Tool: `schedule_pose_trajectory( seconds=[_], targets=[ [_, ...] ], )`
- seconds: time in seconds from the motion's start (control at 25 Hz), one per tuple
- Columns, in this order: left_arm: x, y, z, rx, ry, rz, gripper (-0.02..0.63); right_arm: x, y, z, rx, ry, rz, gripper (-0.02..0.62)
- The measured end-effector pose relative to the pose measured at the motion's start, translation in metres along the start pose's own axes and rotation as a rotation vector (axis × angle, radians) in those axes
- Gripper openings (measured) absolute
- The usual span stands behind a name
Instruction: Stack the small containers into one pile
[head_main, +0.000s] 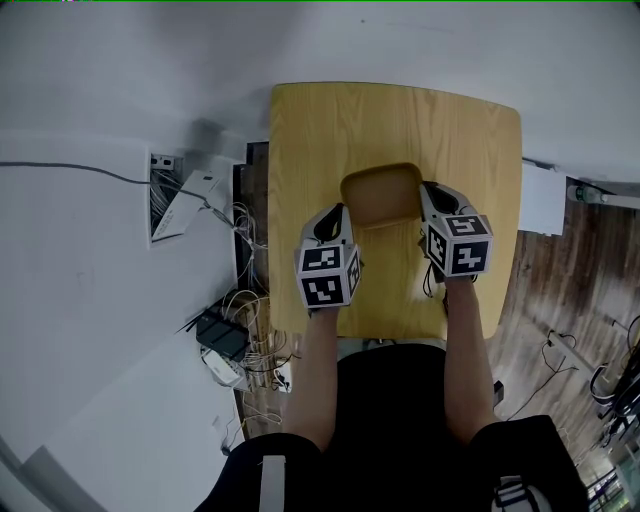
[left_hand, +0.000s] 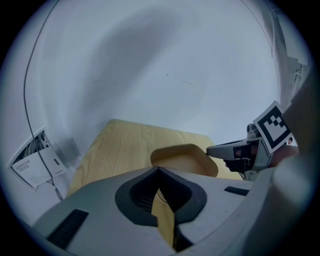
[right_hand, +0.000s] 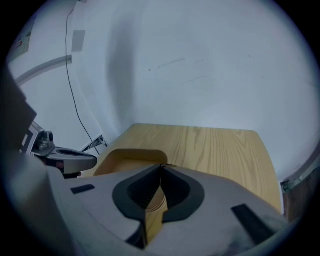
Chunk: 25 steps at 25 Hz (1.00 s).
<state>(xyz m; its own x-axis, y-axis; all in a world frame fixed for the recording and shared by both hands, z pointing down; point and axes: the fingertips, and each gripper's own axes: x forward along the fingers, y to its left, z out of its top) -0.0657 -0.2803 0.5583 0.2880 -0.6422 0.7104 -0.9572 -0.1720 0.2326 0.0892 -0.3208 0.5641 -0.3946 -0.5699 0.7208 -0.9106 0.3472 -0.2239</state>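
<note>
A tan, shallow square container (head_main: 380, 195) sits near the middle of the wooden table (head_main: 330, 130). My left gripper (head_main: 338, 212) is shut on its left wall. My right gripper (head_main: 428, 192) is shut on its right wall. In the left gripper view the container (left_hand: 185, 156) lies just ahead, its tan wall pinched in my gripper (left_hand: 161, 200), and the right gripper (left_hand: 235, 150) shows across it. In the right gripper view the container (right_hand: 125, 159) fills the lower left, its wall is pinched in my gripper (right_hand: 159, 192), and the left gripper (right_hand: 70, 160) is opposite. I cannot tell whether others are nested inside.
Left of the table, on the floor, lie tangled cables and a power strip (head_main: 240, 340) and a white box (head_main: 185, 205). A white sheet (head_main: 543, 200) lies on the dark wood floor at the right. The far half of the table top shows only bare wood.
</note>
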Motion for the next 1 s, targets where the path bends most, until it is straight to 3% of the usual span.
schedule_pose_trajectory(
  seconds=[0.24,0.44,1.0],
  targets=[
    [0.001,0.001,-0.02,-0.012,0.033,0.007,0.003,0.002,0.002,-0.02,-0.002,0.048,0.001,0.008],
    [-0.005,0.002,-0.024,-0.034,0.01,0.001,0.003,-0.003,0.004,-0.021,-0.015,0.029,-0.01,0.008],
    [-0.065,-0.01,0.021,0.002,-0.188,-0.073,0.003,-0.07,0.043,0.017,-0.019,-0.194,0.012,0.006]
  ],
)
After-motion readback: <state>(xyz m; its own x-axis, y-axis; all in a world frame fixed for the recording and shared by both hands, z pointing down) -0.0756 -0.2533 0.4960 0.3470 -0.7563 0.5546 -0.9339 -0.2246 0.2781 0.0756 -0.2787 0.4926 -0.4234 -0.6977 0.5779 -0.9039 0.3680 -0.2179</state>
